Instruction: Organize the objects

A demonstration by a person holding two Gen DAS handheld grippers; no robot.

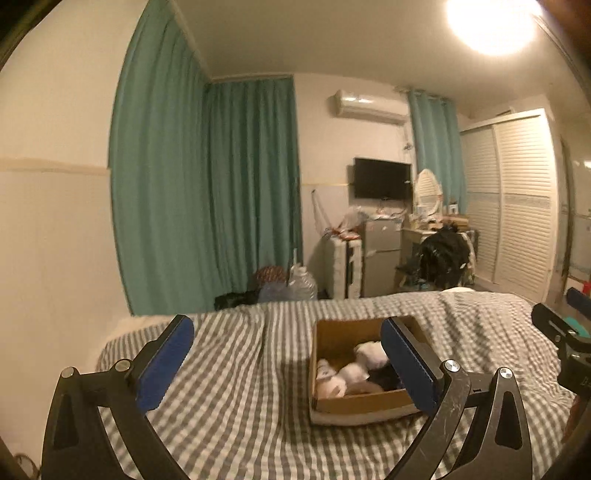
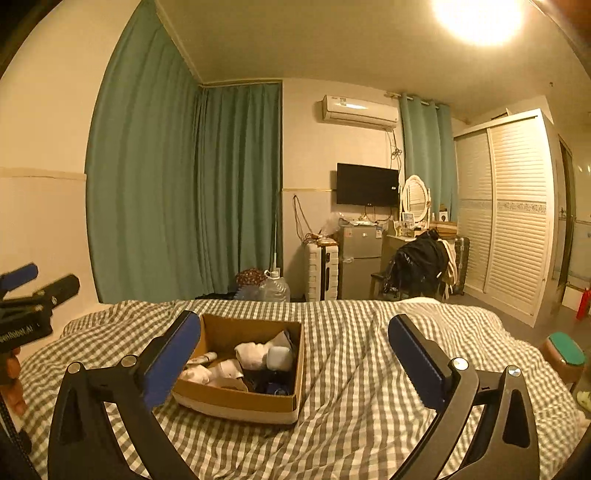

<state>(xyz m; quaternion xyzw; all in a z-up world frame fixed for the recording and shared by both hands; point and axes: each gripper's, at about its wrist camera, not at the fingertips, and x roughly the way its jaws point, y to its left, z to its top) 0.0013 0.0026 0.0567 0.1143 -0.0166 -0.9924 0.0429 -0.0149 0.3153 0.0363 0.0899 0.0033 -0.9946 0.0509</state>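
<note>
One cardboard box (image 2: 236,400) on bed (image 2: 351,369); two tongs, left (image 1: 286,360), right (image 2: 293,356), both agape

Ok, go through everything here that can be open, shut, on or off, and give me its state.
Cardboard box: open-topped, holding white items.
Left gripper: jaws open, empty.
Right gripper: jaws open, empty.
Curtains: drawn shut.
Wardrobe doors: slid shut.
TV: screen dark.
Ceiling light: on.

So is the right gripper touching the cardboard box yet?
Cannot tell. In the right wrist view the right gripper is open and its left finger overlaps the cardboard box wall, with no gap or contact plainly visible.
</note>
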